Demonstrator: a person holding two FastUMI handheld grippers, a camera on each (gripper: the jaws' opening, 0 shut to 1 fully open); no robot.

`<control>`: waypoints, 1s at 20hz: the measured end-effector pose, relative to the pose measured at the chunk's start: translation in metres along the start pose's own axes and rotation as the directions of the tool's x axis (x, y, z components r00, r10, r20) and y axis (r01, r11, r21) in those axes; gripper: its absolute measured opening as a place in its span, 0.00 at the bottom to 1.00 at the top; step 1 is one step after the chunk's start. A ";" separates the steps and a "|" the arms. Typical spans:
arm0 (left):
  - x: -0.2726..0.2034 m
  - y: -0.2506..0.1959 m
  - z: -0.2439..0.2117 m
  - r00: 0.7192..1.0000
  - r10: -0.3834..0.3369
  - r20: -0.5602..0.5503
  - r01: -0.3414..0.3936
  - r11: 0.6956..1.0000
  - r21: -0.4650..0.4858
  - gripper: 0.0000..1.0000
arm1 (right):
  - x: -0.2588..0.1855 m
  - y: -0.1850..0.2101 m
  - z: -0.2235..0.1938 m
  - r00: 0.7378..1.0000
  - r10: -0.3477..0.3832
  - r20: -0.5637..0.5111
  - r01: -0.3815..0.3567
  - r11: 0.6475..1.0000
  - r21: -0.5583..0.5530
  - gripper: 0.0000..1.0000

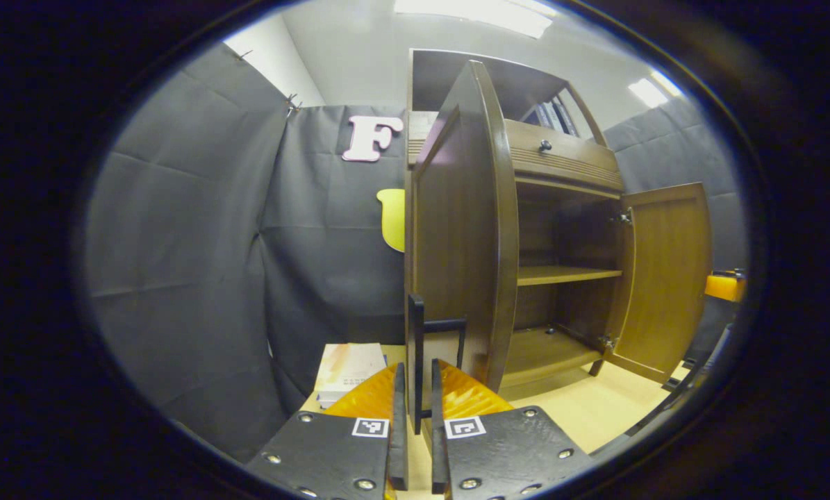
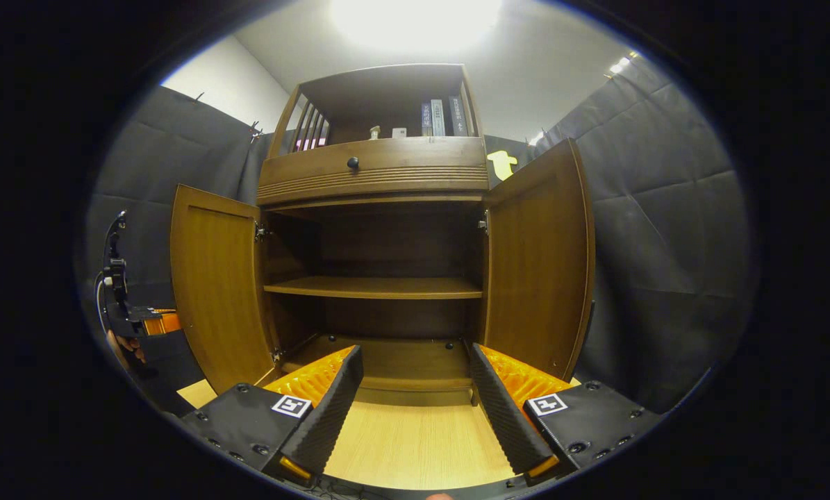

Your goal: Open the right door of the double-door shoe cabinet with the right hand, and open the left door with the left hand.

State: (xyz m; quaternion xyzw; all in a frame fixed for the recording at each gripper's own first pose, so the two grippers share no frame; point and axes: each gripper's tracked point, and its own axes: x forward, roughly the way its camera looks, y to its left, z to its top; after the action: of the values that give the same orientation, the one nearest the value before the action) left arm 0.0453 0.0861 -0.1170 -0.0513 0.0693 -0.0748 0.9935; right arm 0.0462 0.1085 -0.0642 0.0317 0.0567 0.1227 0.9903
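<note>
Both doors of our brown wooden double-door shoe cabinet (image 2: 376,229) stand wide open, so we reckon we're at the last bit: letting go. Left gripper (image 1: 415,403) is pinching the left door's (image 1: 463,229) thin dark bar handle (image 1: 416,347); right gripper (image 2: 415,389) is spread, holding nothing, near the right door (image 2: 536,267).

The shoe cabinet (image 2: 373,170) is brown wood with a smooth, faintly glossy varnish; its left door (image 1: 467,229) catches a soft sheen along the edge, and the right door (image 1: 665,278) shows fine grain on its inner face. The handle (image 1: 418,354) on the left door looks like dark matt metal. The floor (image 2: 415,437) is pale, smooth wood laminate. The booth's wall (image 1: 178,264) is matt, creased cloth. The drawer knob (image 2: 353,163) looks dark and slightly glossy.
</note>
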 end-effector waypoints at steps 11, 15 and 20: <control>-0.044 0.047 0.020 0.987 0.153 0.052 -0.155 0.987 0.030 0.14 | -0.016 -0.003 0.005 1.000 0.010 0.028 -0.010 1.000 -0.002 0.98; -0.073 0.024 0.039 0.984 0.162 0.077 -0.164 0.986 0.014 0.17 | -0.030 -0.022 0.013 0.999 0.007 0.045 -0.006 1.000 -0.015 0.93; -0.108 -0.013 0.055 0.983 0.152 0.101 -0.155 0.988 0.023 0.17 | -0.056 -0.036 0.023 0.998 0.006 0.067 -0.005 1.000 -0.020 0.93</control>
State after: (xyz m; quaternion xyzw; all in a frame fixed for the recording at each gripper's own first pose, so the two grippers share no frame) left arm -0.0546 0.0952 -0.0474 -0.0343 0.0225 0.0034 0.9992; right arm 0.0041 0.0585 -0.0380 0.0263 0.0223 0.1247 0.9916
